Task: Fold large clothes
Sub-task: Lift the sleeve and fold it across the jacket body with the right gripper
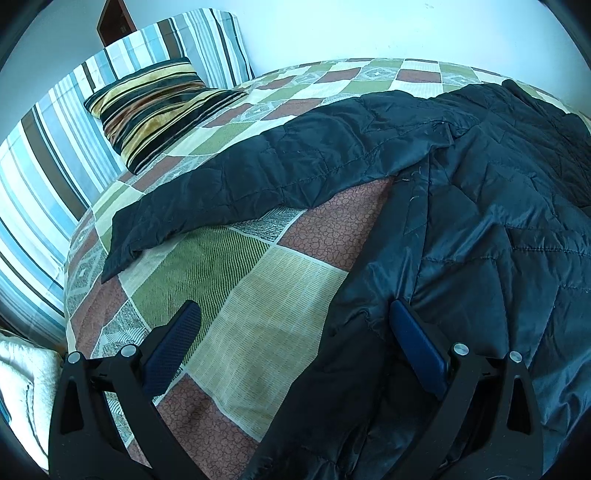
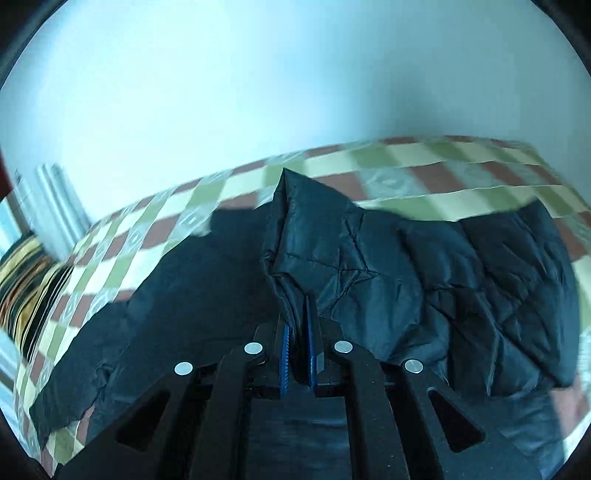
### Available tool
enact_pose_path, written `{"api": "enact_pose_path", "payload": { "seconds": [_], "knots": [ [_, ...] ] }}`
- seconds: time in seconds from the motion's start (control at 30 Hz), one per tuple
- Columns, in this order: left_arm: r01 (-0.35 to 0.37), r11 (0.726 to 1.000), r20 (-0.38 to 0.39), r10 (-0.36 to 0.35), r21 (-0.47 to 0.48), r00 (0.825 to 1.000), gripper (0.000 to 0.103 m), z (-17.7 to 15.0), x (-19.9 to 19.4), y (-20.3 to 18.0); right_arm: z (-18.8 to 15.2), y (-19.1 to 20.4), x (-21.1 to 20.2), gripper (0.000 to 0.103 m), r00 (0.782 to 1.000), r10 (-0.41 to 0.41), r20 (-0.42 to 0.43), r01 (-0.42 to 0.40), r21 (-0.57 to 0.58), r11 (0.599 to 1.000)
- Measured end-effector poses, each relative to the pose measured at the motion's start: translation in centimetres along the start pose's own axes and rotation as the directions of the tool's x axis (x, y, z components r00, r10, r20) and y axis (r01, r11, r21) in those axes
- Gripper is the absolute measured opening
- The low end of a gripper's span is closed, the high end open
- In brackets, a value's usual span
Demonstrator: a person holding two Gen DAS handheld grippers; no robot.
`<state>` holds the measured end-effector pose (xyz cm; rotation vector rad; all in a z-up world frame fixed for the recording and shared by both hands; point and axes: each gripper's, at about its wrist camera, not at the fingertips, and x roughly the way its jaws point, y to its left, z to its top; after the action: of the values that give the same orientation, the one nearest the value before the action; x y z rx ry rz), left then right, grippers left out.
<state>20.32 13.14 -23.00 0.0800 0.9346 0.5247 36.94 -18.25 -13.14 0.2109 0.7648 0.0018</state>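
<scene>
The quilted jacket (image 1: 461, 192) lies spread on the bed (image 1: 258, 280); it looks light, soft and slippery. My right gripper (image 2: 297, 332) pinches its fabric; my left gripper (image 1: 295, 325) is released. I would hold a seam.

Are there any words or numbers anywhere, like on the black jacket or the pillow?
None can be read.
black jacket: quilted cloth, no label showing.
striped pillow: stripes only.
checked bedspread: patterns, no letters.
dark frame on the wall: a faint mark, too small to read.
</scene>
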Motion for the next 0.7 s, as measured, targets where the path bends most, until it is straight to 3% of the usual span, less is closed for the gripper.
{"api": "enact_pose_path", "payload": {
  "seconds": [0.27, 0.5, 0.6, 0.67, 0.7],
  "knots": [
    [0.021, 1.000, -0.008, -0.021, -0.012, 1.000, 0.101, -0.1, 0.2, 0.3, -3.5, 9.2, 2.8, 0.007, 0.992, 0.097, -0.084, -0.107, -0.129, 0.986],
    [0.026, 1.000, -0.011, -0.027, -0.016, 1.000, 0.101, -0.1, 0.3, 0.3, -6.2, 12.6, 6.8, 0.008, 0.971, 0.074, -0.226, -0.121, -0.200, 0.972],
    [0.027, 1.000, -0.011, -0.027, -0.016, 1.000, 0.101, -0.2, 0.3, 0.3, -6.9, 13.1, 7.5, 0.018, 0.963, 0.079, -0.258, -0.138, -0.219, 0.966],
    [0.026, 1.000, -0.011, -0.026, -0.015, 1.000, 0.101, -0.2, 0.3, 0.2, -6.8, 12.9, 6.6, 0.040, 0.954, 0.133, -0.269, -0.190, -0.199, 0.961],
    [0.026, 1.000, -0.011, -0.027, -0.015, 1.000, 0.101, -0.2, 0.3, 0.3, -6.6, 12.6, 5.6, 0.044, 0.950, 0.169, -0.264, -0.220, -0.176, 0.959]
  ]
}}
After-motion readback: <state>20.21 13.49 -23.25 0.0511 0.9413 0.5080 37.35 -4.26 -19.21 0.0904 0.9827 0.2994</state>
